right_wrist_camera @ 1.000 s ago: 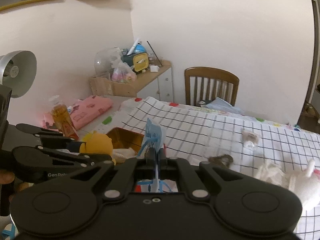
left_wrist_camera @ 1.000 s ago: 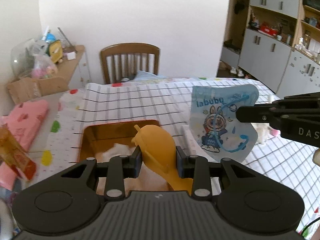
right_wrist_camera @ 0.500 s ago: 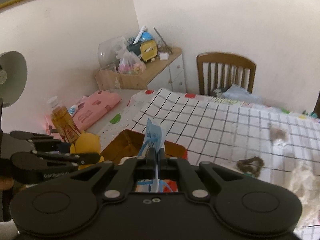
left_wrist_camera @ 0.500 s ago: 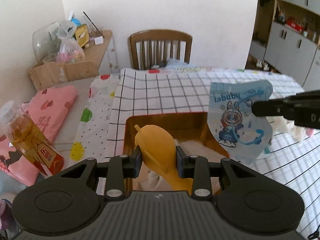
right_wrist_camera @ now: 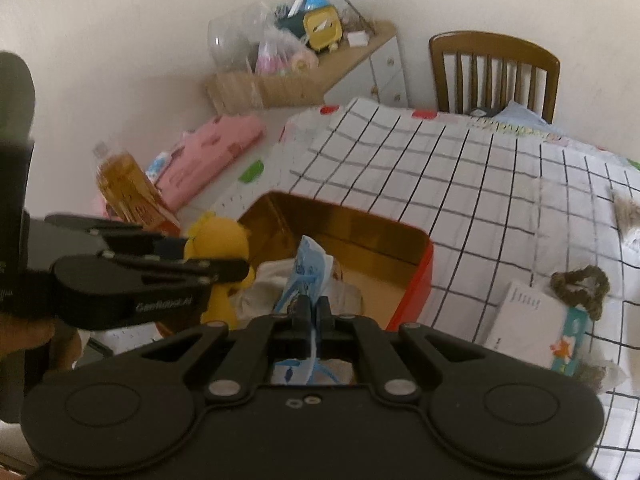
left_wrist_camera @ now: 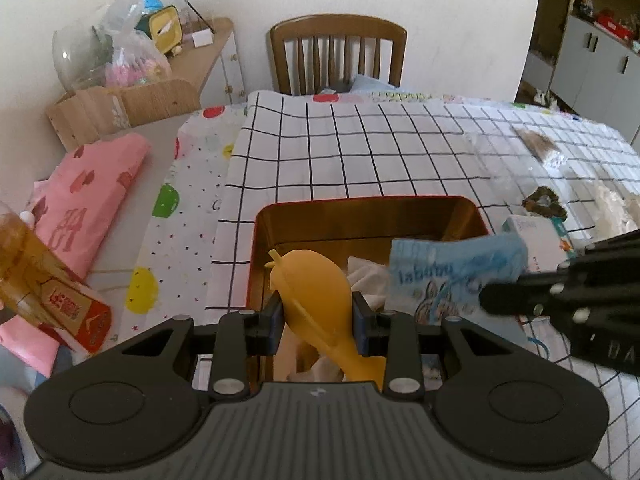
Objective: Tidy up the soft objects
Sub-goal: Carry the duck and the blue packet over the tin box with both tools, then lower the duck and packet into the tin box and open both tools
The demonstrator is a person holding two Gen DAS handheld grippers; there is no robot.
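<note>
My left gripper (left_wrist_camera: 316,316) is shut on a yellow soft toy (left_wrist_camera: 316,284) and hangs over the near end of a red box with a golden inside (left_wrist_camera: 360,216). From the right wrist, the same yellow toy (right_wrist_camera: 218,240) shows at the left gripper's fingertips (right_wrist_camera: 236,270). My right gripper (right_wrist_camera: 310,308) is shut on the edge of a light blue "labubu" pouch (right_wrist_camera: 308,268), held over the box (right_wrist_camera: 424,272). That pouch (left_wrist_camera: 448,276) hangs just right of the yellow toy. White cloth (left_wrist_camera: 366,280) lies inside the box.
The box stands on a checked tablecloth (left_wrist_camera: 380,148). A small white carton (right_wrist_camera: 528,320), a brown scrunchie (right_wrist_camera: 580,284) and white fluffy things (left_wrist_camera: 612,208) lie to the right. An amber bottle (left_wrist_camera: 36,280) and pink cloth (left_wrist_camera: 92,184) sit left. A wooden chair (left_wrist_camera: 338,52) stands beyond.
Both grippers have come down and forward over the red box, each keeping its hold. The box now looks larger and closer, and the pouch has sunk toward its right side.
</note>
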